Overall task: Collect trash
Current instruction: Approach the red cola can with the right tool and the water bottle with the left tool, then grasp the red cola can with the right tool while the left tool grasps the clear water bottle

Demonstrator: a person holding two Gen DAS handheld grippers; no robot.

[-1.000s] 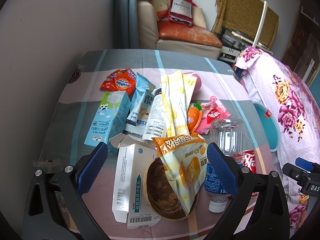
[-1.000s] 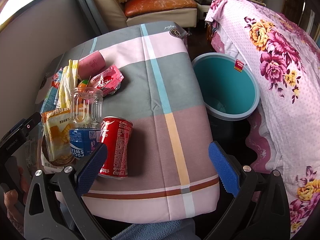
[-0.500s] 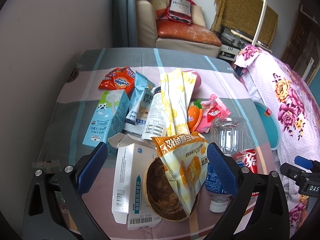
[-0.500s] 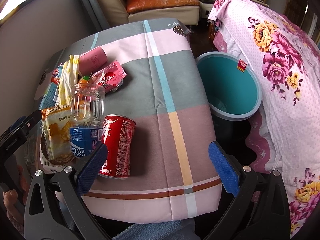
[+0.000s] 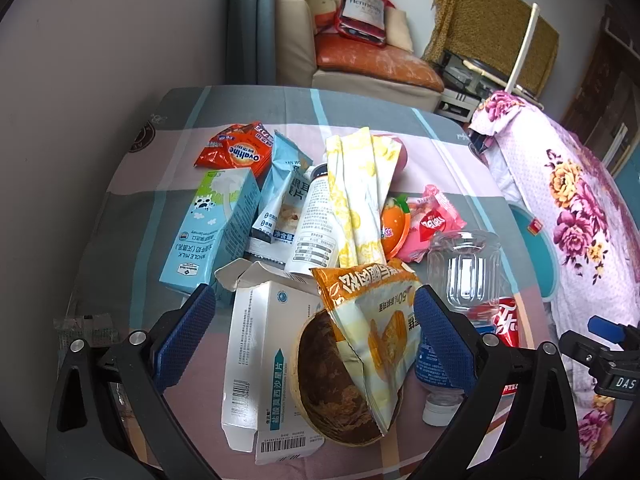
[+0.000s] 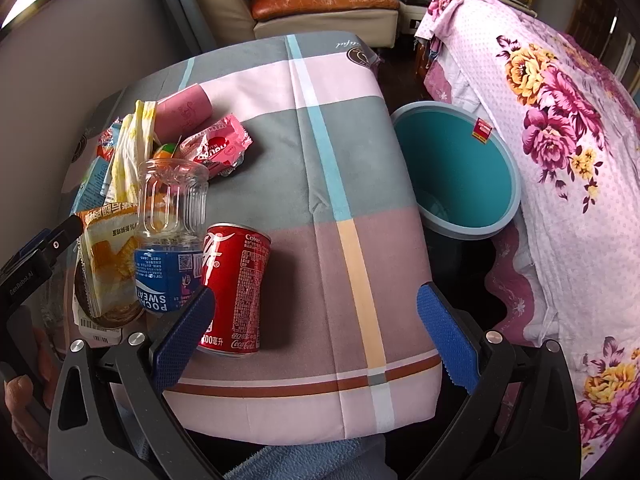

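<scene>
Trash lies piled on the left of a cloth-covered table (image 6: 320, 128). In the left wrist view my left gripper (image 5: 314, 334) is open above a brown paper bowl (image 5: 340, 396), an orange snack bag (image 5: 372, 312) and a white medicine box (image 5: 260, 360). Behind lie a blue milk carton (image 5: 216, 224) and an Ovaltine packet (image 5: 240, 152). My right gripper (image 6: 314, 338) is open and empty over the table's near edge, its left finger (image 6: 182, 338) beside a red Coke can (image 6: 236, 284) and a Pocari Sweat bottle (image 6: 170, 236). A teal bin (image 6: 456, 172) stands right of the table.
A bed with a pink floral cover (image 6: 568, 128) runs along the right, close to the bin. A sofa (image 5: 372, 60) stands behind the table and a grey wall (image 5: 100, 60) on the left. A pink wrapper (image 6: 218, 146) and a pink roll (image 6: 184, 110) lie mid-table.
Both views have shifted slightly; the right gripper has eased a little toward the Coke can. Both grippers stay open and no trash has moved.
</scene>
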